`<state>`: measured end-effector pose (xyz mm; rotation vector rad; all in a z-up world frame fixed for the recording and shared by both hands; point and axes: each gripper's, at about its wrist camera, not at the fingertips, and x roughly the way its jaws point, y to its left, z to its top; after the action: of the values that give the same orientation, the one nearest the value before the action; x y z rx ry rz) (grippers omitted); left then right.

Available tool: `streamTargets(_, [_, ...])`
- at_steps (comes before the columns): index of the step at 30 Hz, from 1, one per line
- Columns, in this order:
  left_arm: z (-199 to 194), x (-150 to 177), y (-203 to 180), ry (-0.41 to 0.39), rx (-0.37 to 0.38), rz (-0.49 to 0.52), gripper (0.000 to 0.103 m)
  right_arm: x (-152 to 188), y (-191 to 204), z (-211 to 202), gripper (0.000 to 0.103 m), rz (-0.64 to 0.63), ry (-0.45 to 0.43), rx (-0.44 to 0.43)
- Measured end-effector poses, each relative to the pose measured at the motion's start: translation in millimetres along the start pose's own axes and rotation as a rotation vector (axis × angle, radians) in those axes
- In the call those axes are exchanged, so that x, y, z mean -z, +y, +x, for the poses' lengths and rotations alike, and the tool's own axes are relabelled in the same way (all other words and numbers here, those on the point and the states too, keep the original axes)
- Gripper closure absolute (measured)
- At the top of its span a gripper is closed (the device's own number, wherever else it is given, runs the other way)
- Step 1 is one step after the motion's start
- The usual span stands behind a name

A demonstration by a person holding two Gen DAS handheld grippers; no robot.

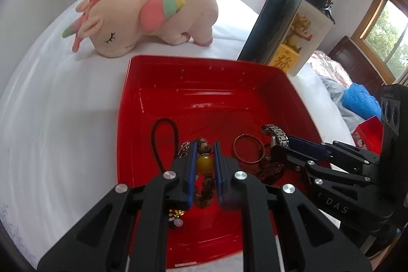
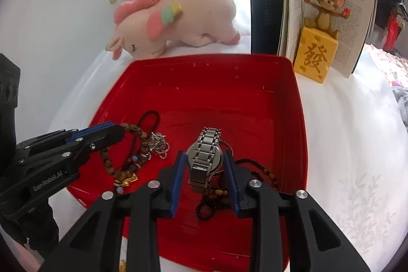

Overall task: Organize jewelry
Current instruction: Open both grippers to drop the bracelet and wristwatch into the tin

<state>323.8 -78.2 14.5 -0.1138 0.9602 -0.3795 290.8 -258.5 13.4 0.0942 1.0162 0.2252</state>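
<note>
A red tray (image 1: 127, 119) (image 2: 301, 119) lies on a white bed. My left gripper (image 1: 205, 144) is shut on a brown beaded bracelet (image 1: 204, 163), its pads against a large amber bead, low over the tray's near left part. In the right wrist view that gripper (image 2: 119, 129) enters from the left with the bracelet (image 2: 132, 130) hanging from it. My right gripper (image 2: 204, 153) is shut on a silver metal watch (image 2: 205, 154), pads on both sides of the case. From the left wrist view the right gripper (image 1: 293, 142) and the watch (image 1: 276, 135) are over the tray's right side.
In the tray lie a copper bangle (image 1: 248, 148), a black cord loop (image 1: 164, 134), a silver chain (image 2: 159, 144) and a dark bead necklace (image 2: 255, 167). Behind the tray are a unicorn plush (image 1: 153, 14), an open standing book (image 2: 267, 4) and a mouse figurine (image 2: 321, 24).
</note>
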Motion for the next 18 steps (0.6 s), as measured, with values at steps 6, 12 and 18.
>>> streamTargets(6, [5.7, 2.9, 2.6, 0.017, -0.001, -0.002, 0.092, -0.9, 0.7, 10.5, 0.072, -0.001, 0.015, -0.002])
streamTargets(12, [6.1, 4.7, -4.0, 0.021, 0.004, 0.011, 0.090, -2.3, 1.6, 12.0, 0.072, 0.002, 0.011, -0.015])
streamTargets(18, [3.8, 7.2, -6.6, 0.020, -0.008, 0.017, 0.072, -2.2, 0.1, 2.4, 0.071, 0.008, -0.006, -0.017])
